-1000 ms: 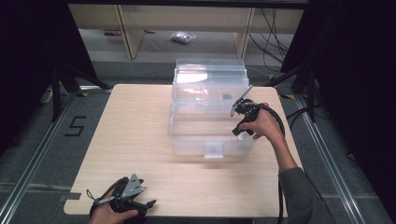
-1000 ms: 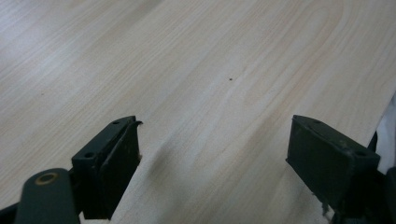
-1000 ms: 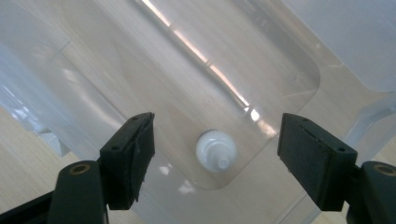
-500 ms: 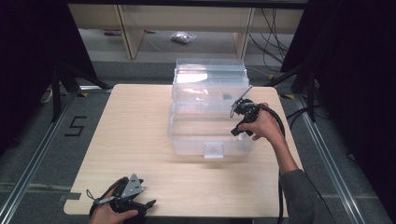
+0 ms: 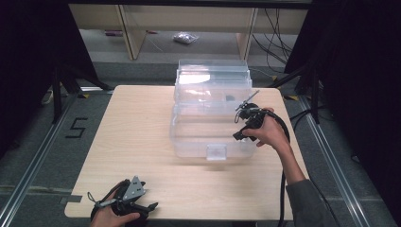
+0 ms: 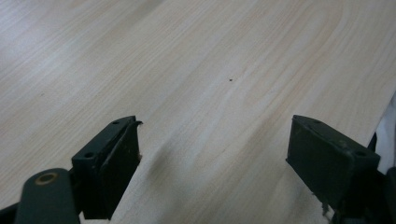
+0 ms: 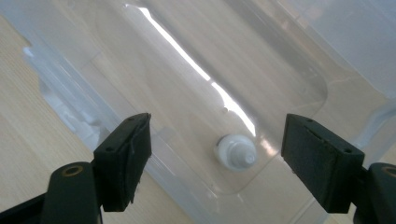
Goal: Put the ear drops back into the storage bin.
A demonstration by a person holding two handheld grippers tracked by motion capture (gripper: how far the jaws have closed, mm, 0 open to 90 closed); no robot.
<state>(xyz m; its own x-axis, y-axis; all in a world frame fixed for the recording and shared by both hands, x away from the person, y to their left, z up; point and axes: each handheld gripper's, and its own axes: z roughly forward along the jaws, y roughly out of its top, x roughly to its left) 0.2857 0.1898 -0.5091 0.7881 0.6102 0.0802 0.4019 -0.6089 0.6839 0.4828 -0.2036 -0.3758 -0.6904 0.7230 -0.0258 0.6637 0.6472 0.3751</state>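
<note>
My table (image 5: pixel 137 137) carries one big thing: a clear plastic storage bin (image 5: pixel 212 113) standing toward the far right of the top, its lid thrown back and a latch tab on the near wall. Against the two earlier high views, the bin sits exactly where it did and both hands are almost in the same spots, so the scene as a whole has held still.

The change is in my right gripper (image 5: pixel 242 124), which I hold over the bin's right-hand rim, pointing down into it. Its jaws have just been opening and now stand wide apart, with nothing pressed between them. In the right gripper view they frame the bin's clear floor, and lying on that floor, between and beyond the pads (image 7: pixel 132 154), is a small white cap-like piece (image 7: pixel 235 152); I cannot tell exactly what it is. It rests loose inside the bin, touching neither jaw.

I read this as a release just finished, the small piece dropped into the bin, though a fresh reach to pick it out would look much the same. Either way, the piece is in the bin and free.

My left gripper (image 5: pixel 137 208) lies idle at the near left edge of the table, its jaws spread over bare wood and holding nothing.
</note>
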